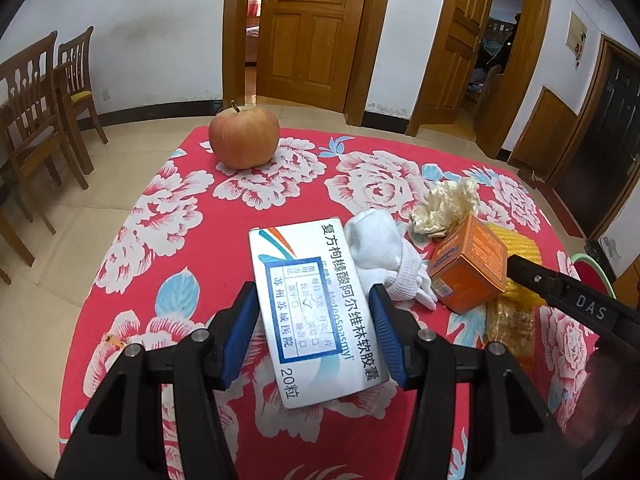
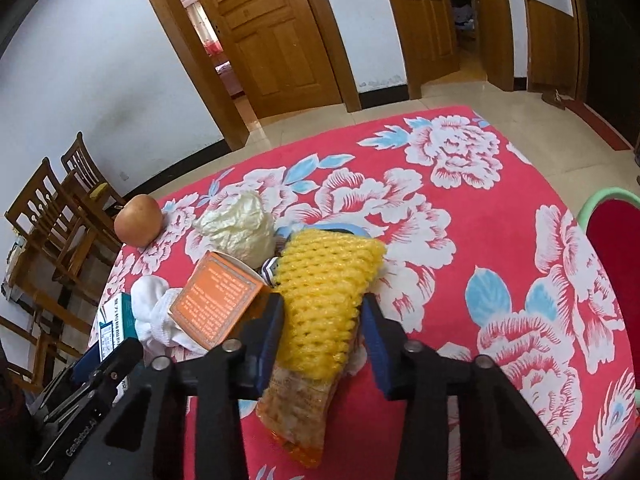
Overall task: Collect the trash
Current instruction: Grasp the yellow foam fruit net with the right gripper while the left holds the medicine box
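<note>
My left gripper (image 1: 314, 288) is shut on a white medicine box (image 1: 316, 312), blue pads against its long sides, above the red floral table (image 1: 160, 240). In the right wrist view, my right gripper (image 2: 322, 300) is shut on a yellow foam net (image 2: 324, 280), with a pad pressing each side. An orange snack packet (image 2: 296, 408) lies under the net. Just left of it are an orange carton (image 2: 218, 300), a white sock (image 2: 154, 308) and a crumpled cream wrapper (image 2: 236, 224). The same carton (image 1: 468, 264) sits right of the medicine box in the left wrist view.
An apple (image 1: 244, 138) stands at the table's far left edge. Wooden chairs (image 1: 36, 100) stand on the tiled floor to the left. A red stool with a green rim (image 2: 616, 248) is by the table's right side. Wooden doors line the far wall.
</note>
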Tool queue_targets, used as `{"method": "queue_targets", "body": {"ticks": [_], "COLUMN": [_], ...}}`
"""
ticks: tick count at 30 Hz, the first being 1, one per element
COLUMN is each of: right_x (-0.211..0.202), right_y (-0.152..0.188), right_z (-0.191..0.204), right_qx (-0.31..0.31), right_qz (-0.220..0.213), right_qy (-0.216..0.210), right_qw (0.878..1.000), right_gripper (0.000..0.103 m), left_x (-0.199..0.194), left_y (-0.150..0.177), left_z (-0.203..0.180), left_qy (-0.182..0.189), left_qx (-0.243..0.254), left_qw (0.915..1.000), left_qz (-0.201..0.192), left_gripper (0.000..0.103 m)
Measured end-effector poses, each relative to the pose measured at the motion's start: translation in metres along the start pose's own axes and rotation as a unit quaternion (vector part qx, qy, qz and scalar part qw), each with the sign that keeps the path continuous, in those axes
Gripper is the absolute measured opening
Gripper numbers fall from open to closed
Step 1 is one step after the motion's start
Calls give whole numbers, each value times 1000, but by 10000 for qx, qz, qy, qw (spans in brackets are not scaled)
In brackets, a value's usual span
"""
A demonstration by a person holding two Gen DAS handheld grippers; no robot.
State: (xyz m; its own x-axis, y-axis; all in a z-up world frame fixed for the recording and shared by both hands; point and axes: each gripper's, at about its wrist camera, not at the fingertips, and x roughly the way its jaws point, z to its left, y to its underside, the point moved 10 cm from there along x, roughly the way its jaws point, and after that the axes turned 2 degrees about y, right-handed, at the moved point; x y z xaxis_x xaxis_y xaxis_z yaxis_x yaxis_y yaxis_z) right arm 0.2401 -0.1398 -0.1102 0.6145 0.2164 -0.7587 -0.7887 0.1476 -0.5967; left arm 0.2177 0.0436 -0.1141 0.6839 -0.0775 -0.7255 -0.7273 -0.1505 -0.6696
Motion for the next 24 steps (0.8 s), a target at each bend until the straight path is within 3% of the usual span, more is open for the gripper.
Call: {"method": "queue_targets", "body": {"ticks": [4,17,24], "right_x": [-8,-59,-68], "right_y": [0,2,29], "right_z": [1,-1,-19], "right_qx": [-53,-90,-142], "right_qz": [-91,-509,-249], "right_qy": [-47,-470,-356], "right_qw": [9999,9976,9990], "right_gripper": [30,29,31], "left_x": [-3,-30,-41], "left_y": [1,1,11], "left_z": [-1,-29,-52], "left_qy": [24,326,509], "left_qx": [-8,141,268], "left_qw": [10000,9993,9983], "left_qz": [7,-75,-27], "left_gripper": [57,57,57]}}
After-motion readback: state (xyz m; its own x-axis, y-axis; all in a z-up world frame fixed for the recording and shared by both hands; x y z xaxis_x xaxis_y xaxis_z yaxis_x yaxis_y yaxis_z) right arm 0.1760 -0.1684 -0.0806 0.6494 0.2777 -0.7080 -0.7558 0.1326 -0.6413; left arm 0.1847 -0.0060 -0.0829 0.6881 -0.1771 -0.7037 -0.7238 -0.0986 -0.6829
